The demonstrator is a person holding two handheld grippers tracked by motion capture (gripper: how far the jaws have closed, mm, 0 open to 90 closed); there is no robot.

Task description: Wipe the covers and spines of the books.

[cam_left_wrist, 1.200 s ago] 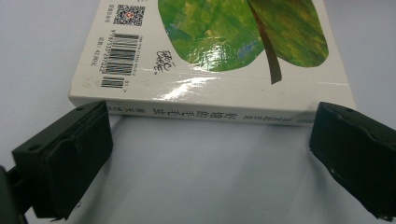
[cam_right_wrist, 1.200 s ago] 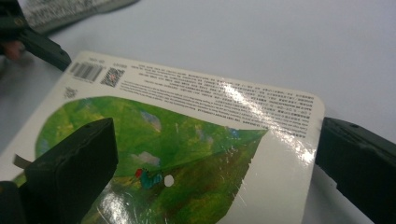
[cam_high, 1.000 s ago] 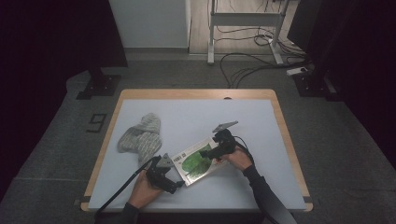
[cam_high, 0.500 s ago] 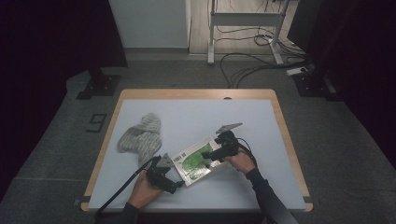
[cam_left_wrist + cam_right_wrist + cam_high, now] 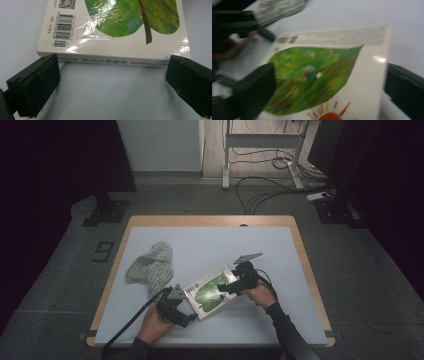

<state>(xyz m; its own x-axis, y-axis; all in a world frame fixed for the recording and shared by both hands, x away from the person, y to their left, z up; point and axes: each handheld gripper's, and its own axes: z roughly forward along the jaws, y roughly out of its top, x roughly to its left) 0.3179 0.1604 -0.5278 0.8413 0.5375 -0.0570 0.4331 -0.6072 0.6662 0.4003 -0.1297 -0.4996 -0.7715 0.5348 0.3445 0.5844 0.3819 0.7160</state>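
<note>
A white book (image 5: 210,290) with a green leaf on its cover lies flat on the white table (image 5: 260,245), near the front. My left gripper (image 5: 187,311) rests on the table at the book's spine (image 5: 107,60). It is open, with its jaws (image 5: 112,82) spread about as wide as the spine and apart from it. My right gripper (image 5: 226,287) reaches over the book's far right part. Its jaws (image 5: 329,92) have just been closing a little. They still stand wide, with the cover (image 5: 324,75) between them and no pad visibly pressing on it.
A grey knitted cloth (image 5: 150,265) lies left of the book, and its edge (image 5: 279,8) shows in the right gripper view. A cable (image 5: 125,330) trails from the left gripper over the front edge. The wooden rim (image 5: 210,220) frames the table.
My right gripper has shifted slightly toward the front edge, over the book. The left gripper and the book have stayed where they were.
</note>
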